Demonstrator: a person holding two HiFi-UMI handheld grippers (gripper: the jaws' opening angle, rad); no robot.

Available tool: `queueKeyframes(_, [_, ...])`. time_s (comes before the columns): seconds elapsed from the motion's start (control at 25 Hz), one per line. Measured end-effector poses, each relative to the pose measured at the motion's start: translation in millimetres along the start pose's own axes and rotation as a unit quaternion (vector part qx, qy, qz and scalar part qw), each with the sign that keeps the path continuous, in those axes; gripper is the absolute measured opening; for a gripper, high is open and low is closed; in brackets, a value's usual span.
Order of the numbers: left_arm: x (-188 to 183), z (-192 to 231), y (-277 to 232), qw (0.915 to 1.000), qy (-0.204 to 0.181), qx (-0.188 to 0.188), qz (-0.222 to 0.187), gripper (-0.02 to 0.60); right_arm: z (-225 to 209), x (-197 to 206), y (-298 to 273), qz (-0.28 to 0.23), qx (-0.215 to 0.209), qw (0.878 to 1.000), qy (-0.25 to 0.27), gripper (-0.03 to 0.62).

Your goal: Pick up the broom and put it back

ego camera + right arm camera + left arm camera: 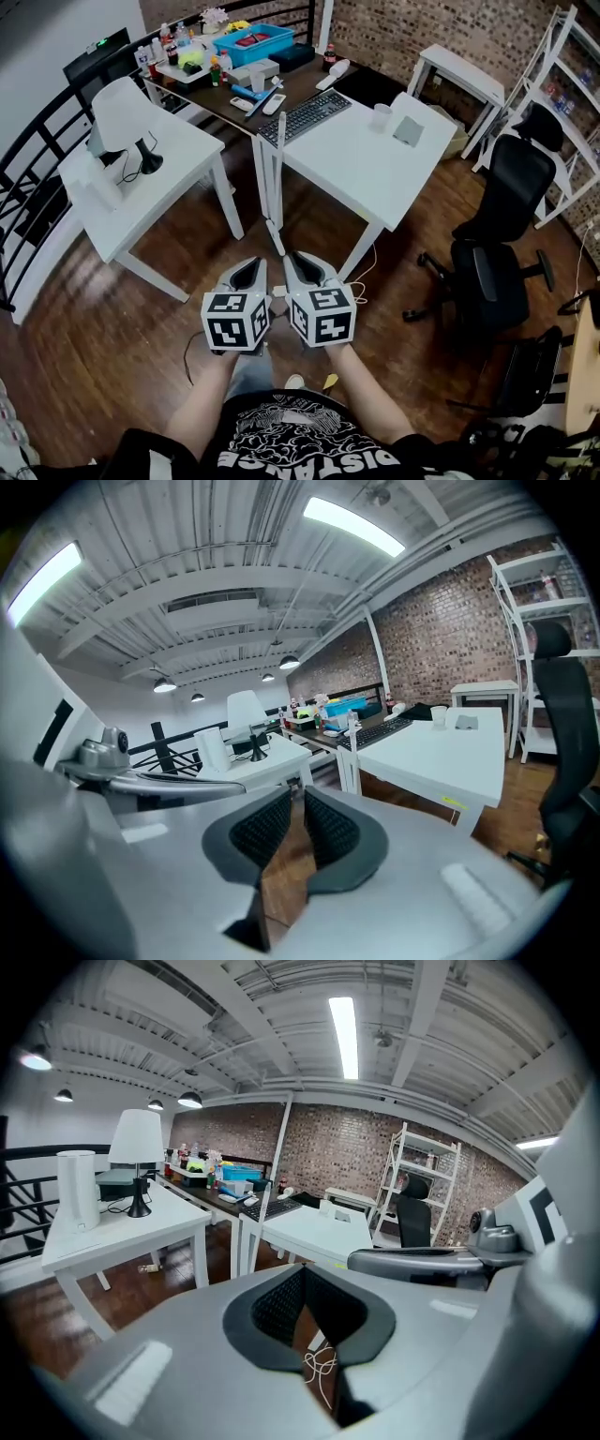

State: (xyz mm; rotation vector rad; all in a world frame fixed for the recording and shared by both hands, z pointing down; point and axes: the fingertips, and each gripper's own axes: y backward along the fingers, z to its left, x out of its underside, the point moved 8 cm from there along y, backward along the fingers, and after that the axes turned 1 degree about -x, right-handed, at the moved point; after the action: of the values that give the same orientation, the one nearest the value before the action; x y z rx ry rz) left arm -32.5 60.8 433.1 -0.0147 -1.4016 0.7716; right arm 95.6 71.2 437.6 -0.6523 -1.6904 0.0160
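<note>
open room: bare wooden floor (112, 319) runs from both grippers to the near edges of two white worktops; black railing (37, 159) bounds the left side.
left worktop (178, 178), right worktop (366, 159): narrow gap between them.
broom (278, 178): slim white handle upright in that gap, foot on the floor, well apart from the grippers.
left gripper (249, 267): held low, side by side with its partner, aimed at the gap; jaws closed tip to tip, empty.
right gripper (300, 262): same pose; jaws a thin slit apart, empty.
surroundings: black office chair (497, 244) at right; lamp (127, 117), keyboard (305, 114) on the worktops.
</note>
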Motion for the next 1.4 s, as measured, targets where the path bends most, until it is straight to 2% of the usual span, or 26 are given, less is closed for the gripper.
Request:
queueKeyframes(0.28, [-32,37,-55,0.9999,0.001,0.016,-0.005,0.005,-14,-28,-62,-0.004,0.016,1.000,0.007,0.021])
queueKeyframes(0.72, [-94,97,-126,0.9982,-0.019,0.057,0.008,0.005,-30,-75,-163,0.001,0.054,0.999,-0.003,0.035])
queueKeyframes(0.96, [-109,124,-151,0.9968,-0.024,0.076,0.012,0.005,-45,-84,-213,0.004,0.075,0.997,-0.009,0.064])
queueKeyframes(1.12, [-114,134,-161,0.9966,-0.021,0.078,0.014,0.005,-56,-89,-240,0.006,0.082,0.997,-0.016,0.110])
queueKeyframes(1.24, [-114,139,-173,0.9973,-0.009,0.072,0.014,0.005,-68,-89,-257,0.008,0.083,0.996,-0.011,0.110])
queueKeyframes(1.4, [-125,143,-191,0.9982,0.019,0.056,-0.006,0.005,-87,-95,-280,0.002,0.077,0.997,-0.004,0.110])
